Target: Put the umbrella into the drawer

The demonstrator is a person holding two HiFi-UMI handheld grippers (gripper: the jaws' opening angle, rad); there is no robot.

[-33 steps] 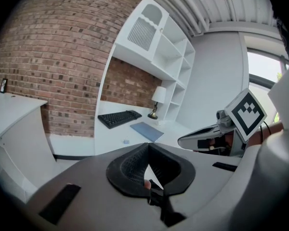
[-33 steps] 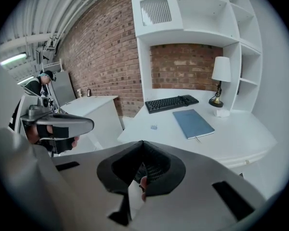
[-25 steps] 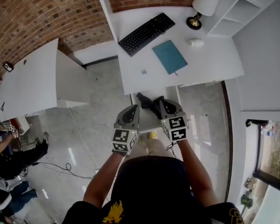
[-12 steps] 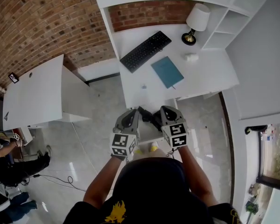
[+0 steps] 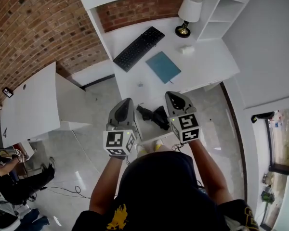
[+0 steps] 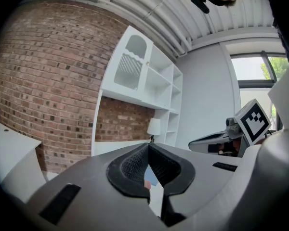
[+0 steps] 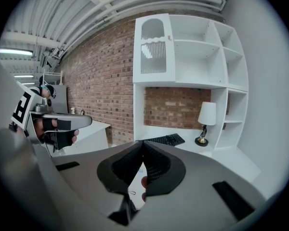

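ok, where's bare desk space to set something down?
White desk: bare to the right of the teal notebook, also the front strip below the black keyboard. Crowded: the open white drawer holding the black folded umbrella.

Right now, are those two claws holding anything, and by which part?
Nothing is held. The left gripper and right gripper are both shut and empty; the black umbrella lies untouched in the drawer.
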